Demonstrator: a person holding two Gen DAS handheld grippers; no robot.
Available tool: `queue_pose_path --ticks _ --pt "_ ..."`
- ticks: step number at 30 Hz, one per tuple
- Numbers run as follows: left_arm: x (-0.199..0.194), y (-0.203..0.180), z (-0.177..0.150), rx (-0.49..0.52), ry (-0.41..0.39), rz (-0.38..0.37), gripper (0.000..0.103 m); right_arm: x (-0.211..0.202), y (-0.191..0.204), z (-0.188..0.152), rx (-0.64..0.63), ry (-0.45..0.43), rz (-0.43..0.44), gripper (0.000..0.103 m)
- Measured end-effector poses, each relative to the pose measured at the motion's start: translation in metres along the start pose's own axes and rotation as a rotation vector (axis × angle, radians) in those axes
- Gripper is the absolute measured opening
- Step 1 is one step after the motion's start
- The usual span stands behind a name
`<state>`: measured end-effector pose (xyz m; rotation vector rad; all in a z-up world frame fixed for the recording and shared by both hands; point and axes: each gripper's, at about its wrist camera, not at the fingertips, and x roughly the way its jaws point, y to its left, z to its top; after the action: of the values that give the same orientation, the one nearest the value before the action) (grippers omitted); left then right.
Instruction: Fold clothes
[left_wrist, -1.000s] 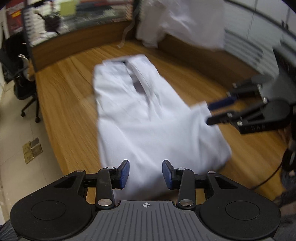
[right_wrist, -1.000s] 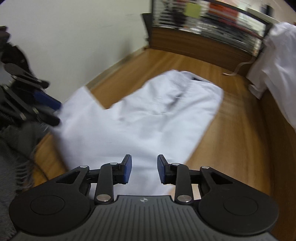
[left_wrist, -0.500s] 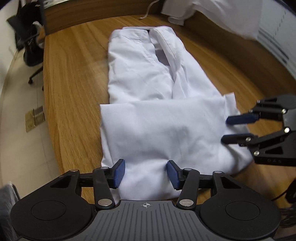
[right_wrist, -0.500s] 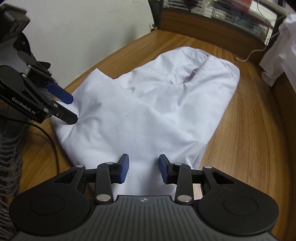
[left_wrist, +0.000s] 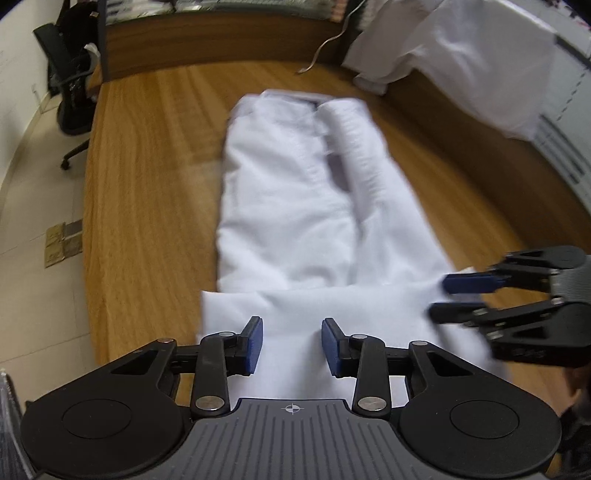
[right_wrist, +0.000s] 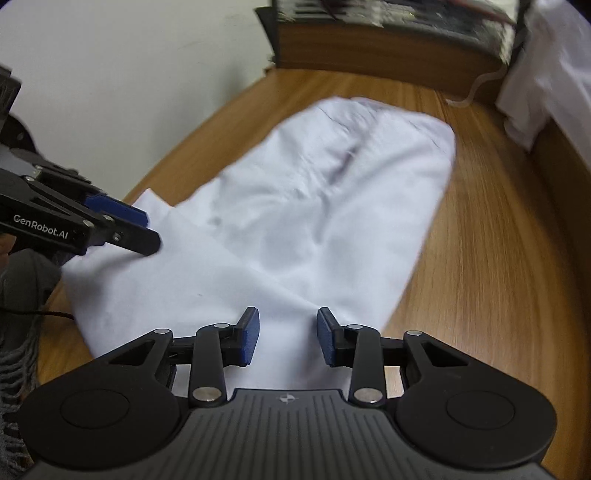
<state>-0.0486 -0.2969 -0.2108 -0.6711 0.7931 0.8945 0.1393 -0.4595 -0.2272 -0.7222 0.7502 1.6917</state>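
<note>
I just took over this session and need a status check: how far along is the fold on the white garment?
Done: the white garment lies lengthwise on the wooden table, sides folded in to a narrow strip, near end turned up in a flap.
In hand: nothing. The left gripper and right gripper are both open over the near end.
Left: probably further folds toward the collar end. Another white garment waits at the back.

A folded garment (left_wrist: 295, 206) lies lengthwise on the desk (left_wrist: 147, 184), its collar end at the far side and its near hem doubled back toward the camera. The left gripper (left_wrist: 291, 341) hovers over the near hem, the right gripper (left_wrist: 448, 299) at the hem's right corner. A heap of clothes (left_wrist: 454, 55) sits at the desk's far right, an office chair (left_wrist: 70, 92) on the floor beyond its left edge.
</note>
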Motion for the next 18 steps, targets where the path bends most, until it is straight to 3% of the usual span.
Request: queue_pose_path --ticks 4,5,10,14,18 --pt "0.011 0.025 -0.007 -0.056 0.031 0.034 0.039 -0.002 -0.02 -0.01 0.085 -0.038 0.035 0.034" --pt "0.01 0.033 -0.008 -0.076 0.034 0.034 0.044 -0.003 -0.023 -0.011 0.102 -0.044 0.038 0.034" --pt "-0.01 0.057 -0.01 -0.095 0.015 0.037 0.041 -0.019 -0.034 -0.019 0.147 -0.037 -0.018 0.034" --pt "-0.034 0.056 -0.016 0.0 0.007 -0.009 0.043 -0.033 -0.041 -0.025 0.181 -0.034 -0.056 0.035" --pt "-0.058 0.046 -0.029 0.099 0.006 -0.089 0.059 -0.055 -0.037 -0.039 0.157 -0.025 -0.025 0.045"
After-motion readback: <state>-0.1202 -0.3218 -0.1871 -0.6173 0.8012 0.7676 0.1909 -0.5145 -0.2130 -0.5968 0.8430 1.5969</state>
